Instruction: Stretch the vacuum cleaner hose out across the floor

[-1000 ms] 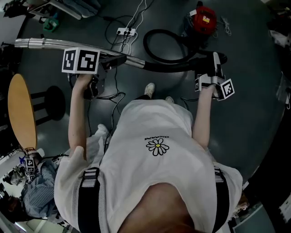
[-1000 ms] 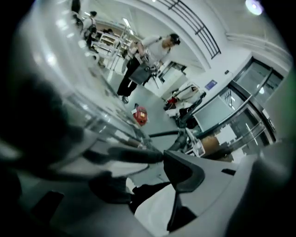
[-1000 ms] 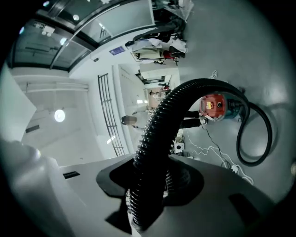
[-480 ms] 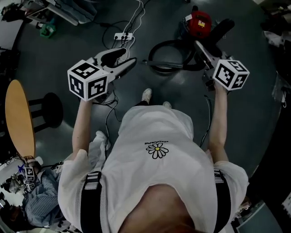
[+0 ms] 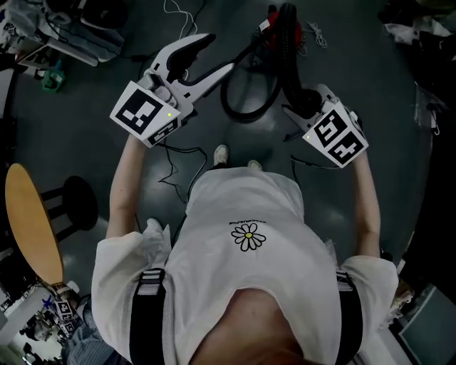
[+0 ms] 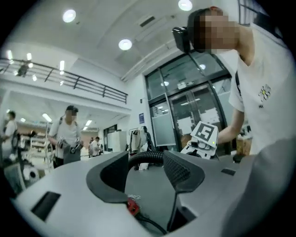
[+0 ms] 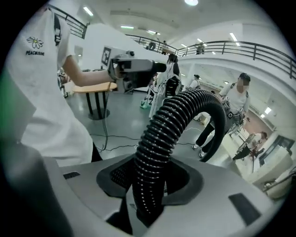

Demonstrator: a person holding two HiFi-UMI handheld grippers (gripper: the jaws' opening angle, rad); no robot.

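The right gripper (image 7: 151, 181) has its jaws clamped on the black ribbed vacuum cleaner hose (image 7: 162, 134). The hose fills the gap between the pads, rises out of them, arches over and drops away to the right. The left gripper (image 6: 145, 159) has the same hose lying across between its jaw tips. The pads seem to pinch it there, though the contact itself is hard to make out in the left gripper view.

In the head view the person holds both grippers up in front of the body, well apart. The left marker cube (image 5: 146, 114) and the right marker cube (image 5: 335, 135) both face the camera. Between the two grippers the hose sags in a slack loop, and whether its lowest part touches the floor (image 5: 399, 157) I cannot tell. From the right gripper a thick length of hose runs up the picture to the red vacuum cleaner canister (image 5: 271, 20), which stands on the dark grey floor.

Thin cables (image 5: 174, 153) trail over the floor near the person's white shoes (image 5: 221, 152). A wooden-topped table (image 5: 28, 214) stands off to the person's left.
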